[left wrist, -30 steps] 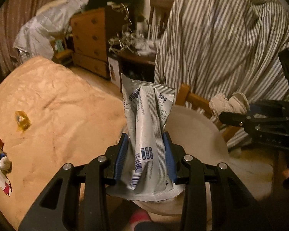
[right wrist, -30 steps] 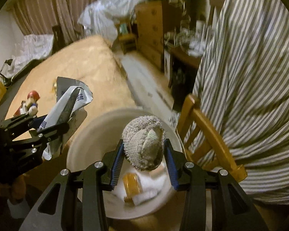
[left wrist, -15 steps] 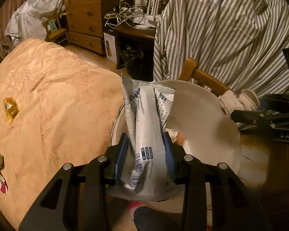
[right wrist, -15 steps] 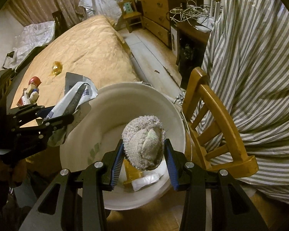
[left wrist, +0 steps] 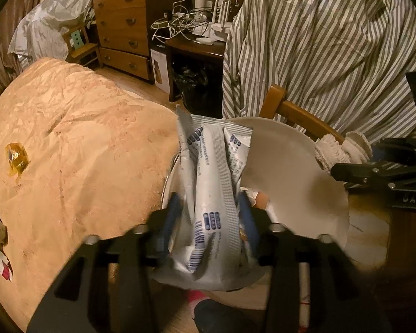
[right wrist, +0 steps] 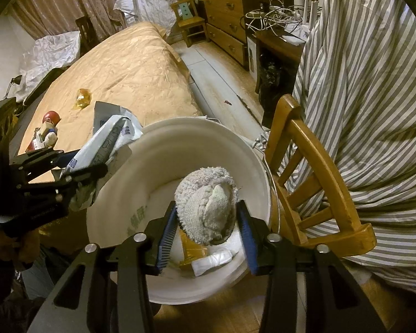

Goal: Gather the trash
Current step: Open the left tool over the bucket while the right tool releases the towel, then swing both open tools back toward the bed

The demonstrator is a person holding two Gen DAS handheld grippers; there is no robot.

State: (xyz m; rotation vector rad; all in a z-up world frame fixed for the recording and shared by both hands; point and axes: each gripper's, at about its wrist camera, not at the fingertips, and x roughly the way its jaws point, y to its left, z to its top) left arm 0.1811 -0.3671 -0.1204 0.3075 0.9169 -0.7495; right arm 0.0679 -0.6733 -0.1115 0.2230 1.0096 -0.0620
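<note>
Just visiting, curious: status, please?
Left gripper grips crumpled white-blue wrapper. Right gripper holds balled beige cloth above round white bucket. Nothing blocking.

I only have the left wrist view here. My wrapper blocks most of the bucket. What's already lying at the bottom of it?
Observer: The right wrist view shows an orange packet and a crumpled white wrapper at the bottom of the white bucket.
Operator: Is the cloth wad over the opening?
Observer: Yes, the cloth wad in the right tongs hangs above the bucket's inside.
Operator: And my wrapper?
Observer: The silver wrapper in the left tongs sits at the bucket's left rim, partly outside.
</note>
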